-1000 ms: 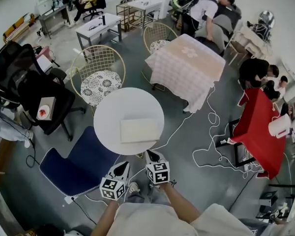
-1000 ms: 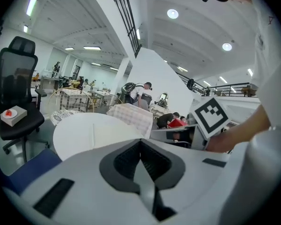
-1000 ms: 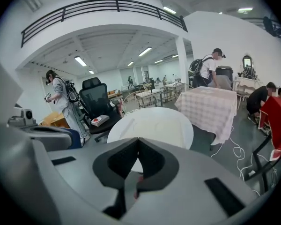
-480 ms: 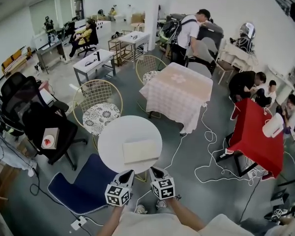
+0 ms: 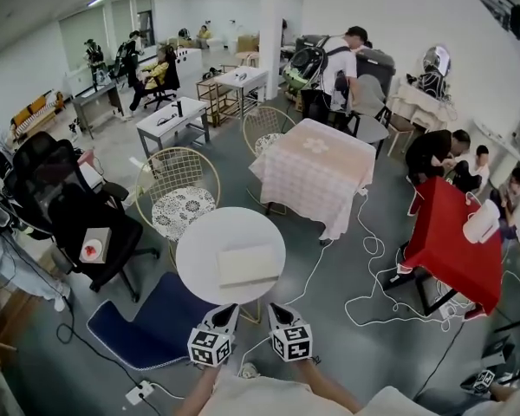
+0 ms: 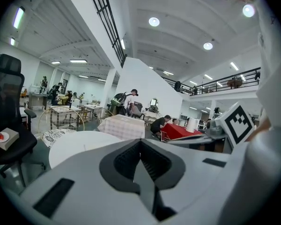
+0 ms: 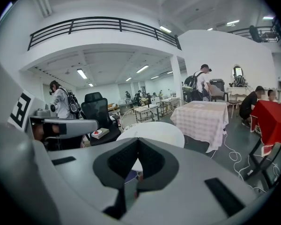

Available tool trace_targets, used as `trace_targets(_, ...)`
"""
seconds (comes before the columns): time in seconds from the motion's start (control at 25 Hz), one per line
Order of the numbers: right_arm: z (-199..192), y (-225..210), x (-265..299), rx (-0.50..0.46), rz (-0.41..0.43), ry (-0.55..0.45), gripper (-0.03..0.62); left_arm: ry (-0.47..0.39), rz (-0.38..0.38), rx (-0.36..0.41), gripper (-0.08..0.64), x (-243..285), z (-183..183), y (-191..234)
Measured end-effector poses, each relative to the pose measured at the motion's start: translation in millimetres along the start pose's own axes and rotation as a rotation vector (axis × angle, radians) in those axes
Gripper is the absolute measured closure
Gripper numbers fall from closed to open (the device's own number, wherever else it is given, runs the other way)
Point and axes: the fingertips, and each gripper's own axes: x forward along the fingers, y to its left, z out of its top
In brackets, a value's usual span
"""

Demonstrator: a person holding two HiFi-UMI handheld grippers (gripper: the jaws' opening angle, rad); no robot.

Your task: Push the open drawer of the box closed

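A flat cream box lies on the round white table in the head view; from here I cannot make out a drawer on it. My left gripper and right gripper are side by side close to my body, short of the table's near edge and touching nothing. Both are shut and hold nothing. In the left gripper view the jaws meet, with the table beyond them. The right gripper is likewise shut, facing the table.
A blue mat lies on the floor left of the table. A gold wire chair and a black office chair stand behind it. A checked-cloth table, a red table, floor cables and several people are around.
The head view has tilted up, showing more of the room. Both grippers stay shut and close together near my body, now lower in the picture. The box has not moved.
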Motion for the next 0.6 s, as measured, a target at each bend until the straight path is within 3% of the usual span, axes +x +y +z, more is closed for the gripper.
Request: trace_targets(0.6,-55.4,-12.6,-111.6,-0.039,0.044,0.013,0.577,0.01,0.054,-0.032,0.548,-42.9,-50.8,-109.1)
